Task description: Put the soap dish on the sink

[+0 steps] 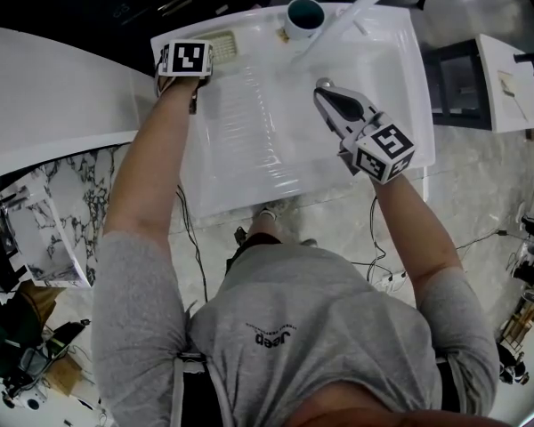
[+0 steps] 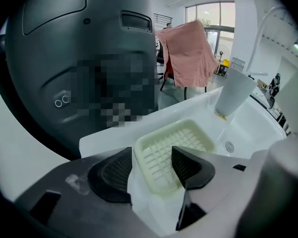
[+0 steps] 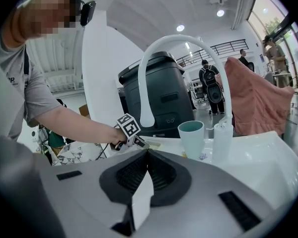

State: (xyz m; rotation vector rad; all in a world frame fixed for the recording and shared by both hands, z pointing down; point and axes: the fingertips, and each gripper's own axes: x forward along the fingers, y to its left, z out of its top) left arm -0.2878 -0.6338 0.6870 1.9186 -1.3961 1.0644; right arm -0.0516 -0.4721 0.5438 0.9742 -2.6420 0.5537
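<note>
While the left gripper (image 2: 153,156) has its jaws spread wide, the pale-green soap dish (image 2: 165,145) lies flat between and just beyond them. The left pad stands clear of the dish's left edge, and the right pad overlaps its right side in that view without pressing on it. The dish rests on the flat white rim of the sink (image 2: 102,139), at the sink's upper-left corner in the head view, just right of that gripper's marker cube.

In the right gripper view, the right gripper (image 3: 148,153) has its ribbed pads shut against each other with nothing between them. In the head view it hangs over the right half of the basin, tip toward the upper left, well apart from the dish.

Beyond the dish in the left gripper view, the basin drops away to the right with its round drain (image 2: 230,146) showing. A white cup (image 2: 233,94) with a teal inside stands upright on the back rim, near the top centre of the sink in the head view. Just right of the cup, the white arched faucet (image 3: 188,42) rises and curves over to the left in the right gripper view. A large dark rounded machine (image 2: 64,58) fills the upper left of the left gripper view behind the sink. A pink cloth (image 2: 188,51) hangs at upper centre.
</note>
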